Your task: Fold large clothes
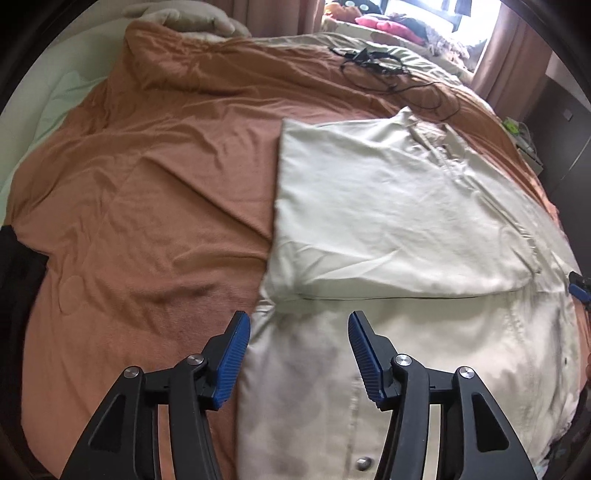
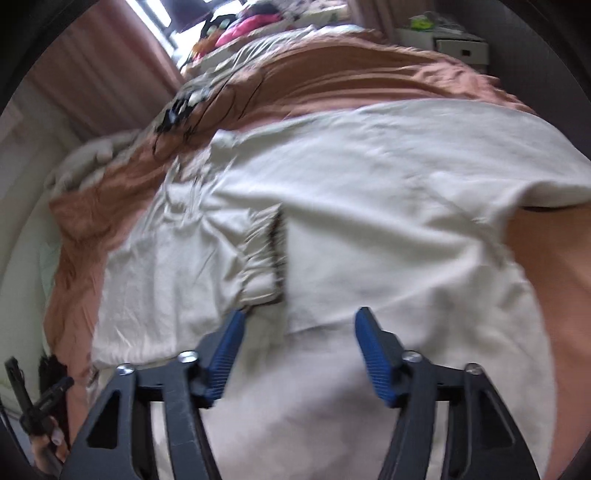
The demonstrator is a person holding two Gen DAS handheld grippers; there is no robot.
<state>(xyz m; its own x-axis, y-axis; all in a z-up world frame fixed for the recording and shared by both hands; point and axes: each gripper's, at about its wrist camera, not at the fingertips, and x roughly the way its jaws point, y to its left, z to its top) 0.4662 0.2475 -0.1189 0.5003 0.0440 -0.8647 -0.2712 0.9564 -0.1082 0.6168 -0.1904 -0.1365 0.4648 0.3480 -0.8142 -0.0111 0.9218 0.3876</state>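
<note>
Both grippers, left (image 1: 299, 321) and right (image 2: 299, 319), jaws apart, empty, angled down over cream garment (image 1: 388, 206)

i'm working in a home bedroom: a wide bed covered by a rumpled rust-orange cotton blanket (image 1: 155, 177) fills most of what i see, with a pale cream pillow (image 1: 192, 16) at its far end. dusty-pink curtains (image 1: 513, 55) hang beside a bright window (image 1: 476, 22), where a heap of pink and dark clothes (image 1: 388, 24) sits. a small white bedside drawer unit (image 2: 458, 46) stands next to the bed
</note>
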